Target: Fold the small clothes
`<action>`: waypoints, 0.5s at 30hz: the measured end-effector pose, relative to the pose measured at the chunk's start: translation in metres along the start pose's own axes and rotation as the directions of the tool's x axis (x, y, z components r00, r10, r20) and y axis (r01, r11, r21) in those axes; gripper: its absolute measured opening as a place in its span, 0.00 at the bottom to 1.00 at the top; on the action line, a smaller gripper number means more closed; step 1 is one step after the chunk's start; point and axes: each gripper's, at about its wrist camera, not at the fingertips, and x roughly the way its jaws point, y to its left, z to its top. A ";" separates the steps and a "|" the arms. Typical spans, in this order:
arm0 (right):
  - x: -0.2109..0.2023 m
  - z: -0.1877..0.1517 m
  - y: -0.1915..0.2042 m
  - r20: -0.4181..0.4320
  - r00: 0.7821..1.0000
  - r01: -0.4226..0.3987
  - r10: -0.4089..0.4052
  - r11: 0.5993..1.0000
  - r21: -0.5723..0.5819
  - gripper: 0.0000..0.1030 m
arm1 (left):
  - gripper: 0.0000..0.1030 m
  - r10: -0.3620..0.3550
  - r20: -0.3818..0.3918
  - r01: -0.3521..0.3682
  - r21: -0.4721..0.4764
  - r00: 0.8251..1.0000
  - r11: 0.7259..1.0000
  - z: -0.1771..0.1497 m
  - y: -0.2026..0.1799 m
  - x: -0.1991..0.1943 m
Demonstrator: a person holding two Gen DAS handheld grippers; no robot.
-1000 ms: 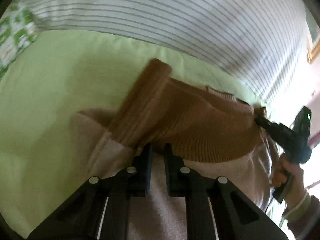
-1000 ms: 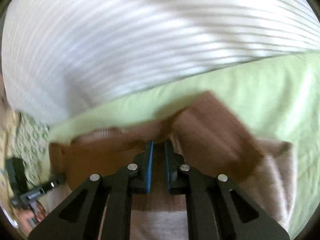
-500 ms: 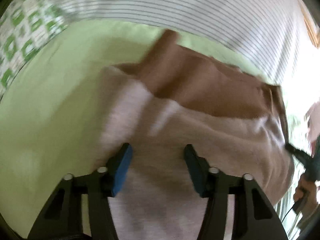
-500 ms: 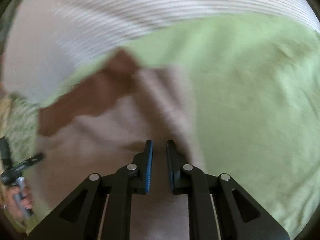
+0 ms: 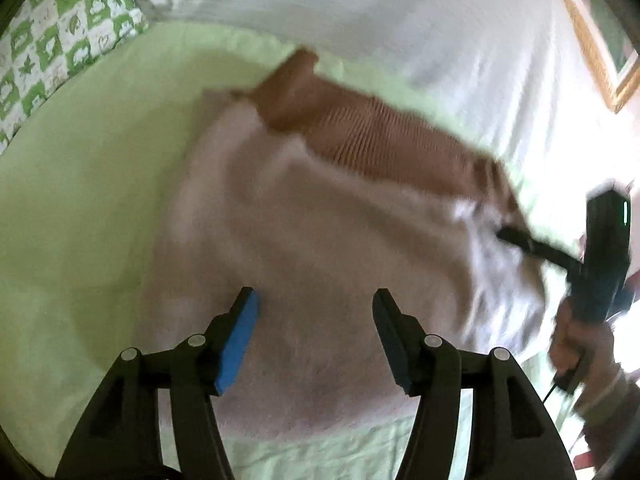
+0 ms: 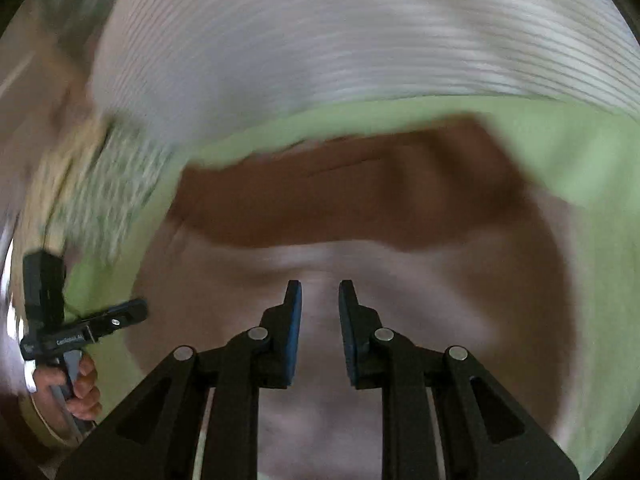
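Both claws have let go since a second ago: the left claw (image 5: 314, 334) is now gaping wide above the sweater (image 5: 320, 264), and the right claw (image 6: 319, 320) is standing partly open, gripping nothing. That pink and brown sweater is lying spread on the green sheet (image 5: 80, 184) of the bed, directly under and ahead of each claw. Beyond it a white striped cover (image 6: 340, 52) is lying, with a green patterned pillow (image 5: 60, 36) at the far left. Writing on the left claw's body is too blurred to read.
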 end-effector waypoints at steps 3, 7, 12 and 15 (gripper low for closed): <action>0.053 0.020 0.013 -0.122 0.992 0.016 -0.025 0.997 -0.075 0.21 | 0.58 0.008 -0.012 -0.008 0.003 1.000 1.000 -0.009 0.006 0.002; 0.074 0.055 -0.010 -0.040 0.992 0.115 -0.116 0.993 -0.009 0.18 | 0.58 0.007 -0.003 -0.007 -0.008 1.000 1.000 -0.009 0.015 0.005; 0.054 0.067 -0.020 0.088 0.979 0.174 -0.183 0.980 0.098 0.20 | 0.58 -0.003 0.012 0.003 -0.051 1.000 0.999 -0.008 0.027 -0.001; 0.030 0.056 -0.019 0.133 0.980 0.133 -0.150 0.983 0.131 0.27 | 0.59 -0.003 0.017 0.005 -0.109 1.000 0.994 -0.010 0.039 -0.015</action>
